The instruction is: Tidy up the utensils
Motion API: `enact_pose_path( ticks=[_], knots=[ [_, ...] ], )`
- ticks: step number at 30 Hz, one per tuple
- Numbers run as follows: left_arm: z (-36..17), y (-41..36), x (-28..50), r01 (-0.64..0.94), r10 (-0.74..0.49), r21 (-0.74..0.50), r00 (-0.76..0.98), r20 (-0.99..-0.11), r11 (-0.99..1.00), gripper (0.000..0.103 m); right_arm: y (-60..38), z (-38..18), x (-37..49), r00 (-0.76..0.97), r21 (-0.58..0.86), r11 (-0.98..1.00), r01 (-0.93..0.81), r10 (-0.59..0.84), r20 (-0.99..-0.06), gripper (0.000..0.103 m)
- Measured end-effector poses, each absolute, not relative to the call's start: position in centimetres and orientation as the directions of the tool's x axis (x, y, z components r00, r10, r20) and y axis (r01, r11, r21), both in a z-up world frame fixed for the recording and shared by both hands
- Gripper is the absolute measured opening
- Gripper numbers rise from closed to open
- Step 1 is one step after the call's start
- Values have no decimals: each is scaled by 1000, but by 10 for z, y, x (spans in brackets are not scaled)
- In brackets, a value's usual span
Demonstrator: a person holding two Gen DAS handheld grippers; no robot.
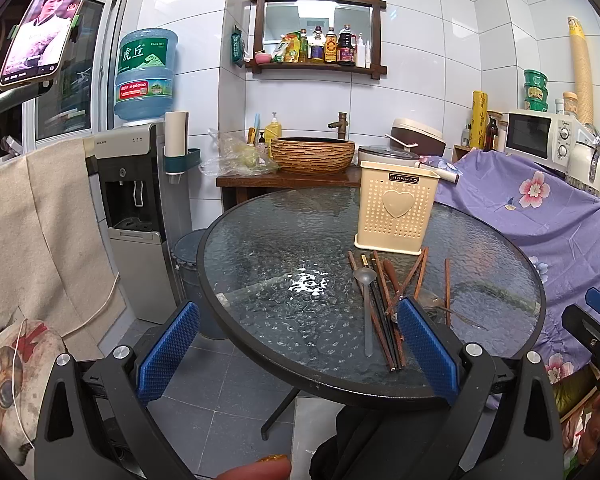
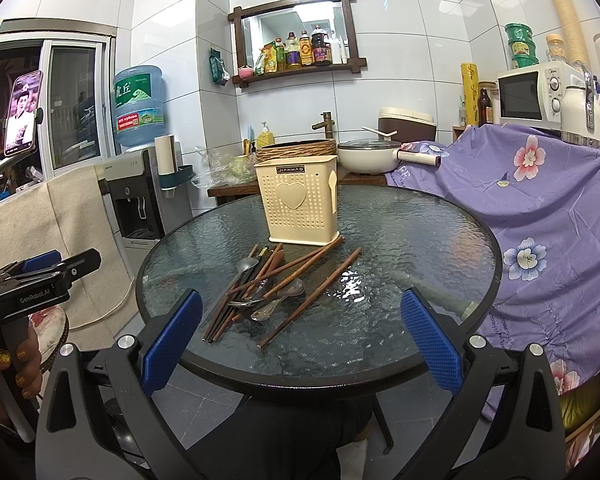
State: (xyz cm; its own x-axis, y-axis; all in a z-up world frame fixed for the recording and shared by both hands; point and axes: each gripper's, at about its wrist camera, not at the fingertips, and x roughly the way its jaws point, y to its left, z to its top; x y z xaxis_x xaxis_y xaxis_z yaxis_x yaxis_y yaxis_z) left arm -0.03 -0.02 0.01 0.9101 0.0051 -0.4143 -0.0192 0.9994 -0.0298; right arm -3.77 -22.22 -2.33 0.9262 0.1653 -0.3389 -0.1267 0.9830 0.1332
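A loose heap of utensils (image 2: 260,288) lies on the round glass counter (image 2: 420,240), just at the six o'clock side of the cream perforated holder (image 2: 300,208) with its heart emblem. The heap mixes long brown wooden chopsticks (image 2: 312,296), dark chopsticks (image 1: 382,308), metal spoons (image 2: 278,300) and one translucent spoon (image 1: 367,308), crossing and overlapping.

They look light and stiff. The thin sticks lie flat on slick glass and may skid or roll when pinched, so a hold near mid-length seems safest; the metal spoons are smooth and likely best taken by the handle.

The left claw (image 1: 298,354) hangs at the counter's seven o'clock edge, jaws spread wide and empty. The right claw (image 2: 300,344) at six o'clock is equally apart, holding nothing.
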Motion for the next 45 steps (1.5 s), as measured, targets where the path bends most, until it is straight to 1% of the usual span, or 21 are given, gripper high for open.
enact_pose_path(
  ticks=[13,16,19,21,25,32,35,37,40,45],
  knots=[
    [0,6,2,-21,7,-29,910,-415,999,97,-220,-24,-39,925,133,983,-127,166,-341,98],
    [3,10,4,-28,17,-18,903,-430,999,97,-218,-28,-35,923,133,983,-126,165,-346,98],
    [-3,9,13,-26,16,-14,888,-459,1000,97,-221,-27,-34,919,127,985,-114,153,-364,98],
    [-7,23,16,-27,20,-9,879,-476,1000,97,-220,-30,-27,914,130,985,-111,153,-377,98],
    [-14,22,28,-21,25,14,868,-495,1000,97,-225,-40,-13,897,134,985,-104,151,-415,98],
    [-29,19,58,33,-13,26,835,-550,999,97,-226,-47,19,868,109,989,-102,142,-477,98],
    [-36,17,74,58,-37,18,817,-576,998,92,-225,-50,34,850,103,989,-110,147,-507,98],
    [-40,14,85,75,-53,13,802,-595,997,85,-226,-51,45,840,97,989,-115,148,-522,98],
    [-44,13,98,92,-69,6,788,-611,996,78,-229,-51,59,834,92,989,-113,145,-532,98],
    [-48,12,118,112,-81,9,771,-632,994,70,-237,-53,88,809,93,990,-104,139,-571,95]
  ],
)
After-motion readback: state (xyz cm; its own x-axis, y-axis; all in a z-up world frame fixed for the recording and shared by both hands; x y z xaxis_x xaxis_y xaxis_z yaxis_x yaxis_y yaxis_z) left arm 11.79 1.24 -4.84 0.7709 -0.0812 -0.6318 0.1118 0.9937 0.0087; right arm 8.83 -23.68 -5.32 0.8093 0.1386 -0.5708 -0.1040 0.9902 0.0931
